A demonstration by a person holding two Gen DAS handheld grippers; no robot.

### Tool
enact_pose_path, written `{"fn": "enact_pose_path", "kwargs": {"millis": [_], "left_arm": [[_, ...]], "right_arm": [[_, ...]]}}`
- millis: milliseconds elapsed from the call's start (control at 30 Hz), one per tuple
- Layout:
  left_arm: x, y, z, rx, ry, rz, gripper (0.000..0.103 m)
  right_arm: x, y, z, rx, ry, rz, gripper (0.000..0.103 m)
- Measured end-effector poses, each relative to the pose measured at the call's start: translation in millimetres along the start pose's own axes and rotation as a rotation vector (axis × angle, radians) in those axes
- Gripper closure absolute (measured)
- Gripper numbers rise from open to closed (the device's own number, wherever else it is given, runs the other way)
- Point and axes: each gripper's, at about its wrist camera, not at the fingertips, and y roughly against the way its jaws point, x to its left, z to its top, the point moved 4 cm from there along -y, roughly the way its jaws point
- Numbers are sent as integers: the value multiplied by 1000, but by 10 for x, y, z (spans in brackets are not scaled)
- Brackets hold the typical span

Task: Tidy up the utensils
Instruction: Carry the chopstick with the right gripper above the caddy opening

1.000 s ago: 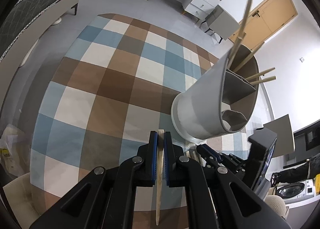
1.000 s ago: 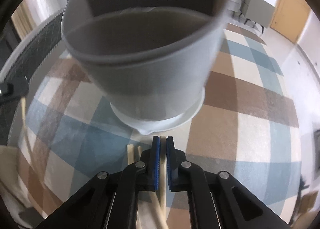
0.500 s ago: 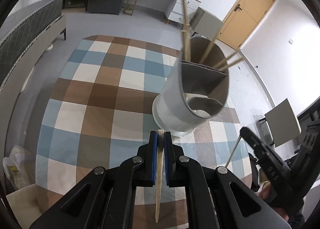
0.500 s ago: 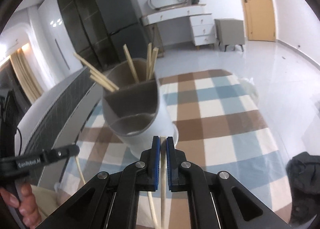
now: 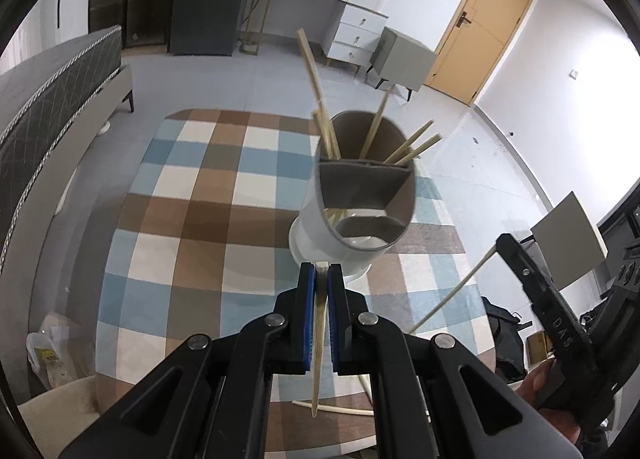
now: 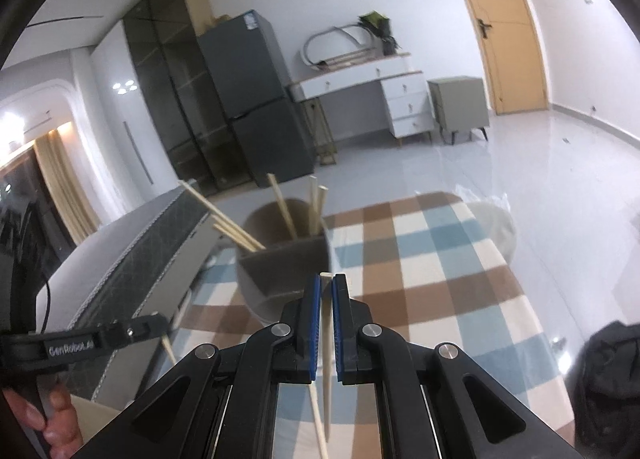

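Observation:
A grey-white divided utensil holder (image 5: pixel 316 227) stands on the checked tablecloth (image 5: pixel 192 219), with several wooden chopsticks (image 5: pixel 320 107) leaning out of its far compartment. My left gripper (image 5: pixel 321 269) is shut on one chopstick (image 5: pixel 318 359) that hangs below the pads, just short of the holder. In the right wrist view my right gripper (image 6: pixel 326 279) is shut on another chopstick (image 6: pixel 327 379), with the holder (image 6: pixel 256 287) just ahead and to the left. Each gripper shows in the other's view: the right gripper (image 5: pixel 502 245), the left gripper (image 6: pixel 158 325).
A loose chopstick (image 5: pixel 332 407) lies on the cloth near the front edge. A grey quilted bench (image 5: pixel 40 99) runs along the left. A black bag (image 6: pixel 608 363) sits on the floor at the right, and a plastic bag (image 5: pixel 44 347) at the left.
Both grippers have risen and drawn back from the holder, each still gripping its chopstick. The right wrist view swung up from the holder's wall to the room beyond.

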Motion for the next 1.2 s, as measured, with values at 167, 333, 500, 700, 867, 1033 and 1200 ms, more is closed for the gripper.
{"fn": "enact_pose_path", "kwargs": {"millis": [167,333,500,700,867,1033,1200], "left_arm": [[-90,79,77,-13,-33,14,101],[-189,204,190,-30,-52,6,101],[-257,370,354,-71,-69,-13,101],[-254,458,577,-99,-77,-20,101],[-203,472,772,-115,-58,-30,101],[-173,479,931,-131,-47,-47,101],[-134,476,1146,-156,-39,-62,101]], "right_arm": [[197,101,-5,-20,87,15,98],[220,197,71,-36,71,33,98],[232,287,233,-67,56,44,98],[268,280,415,-85,69,48,98],[293,215,615,-100,76,54,98],[353,135,832,-122,87,61,98],[447,40,1091,-157,104,69,98]]}}
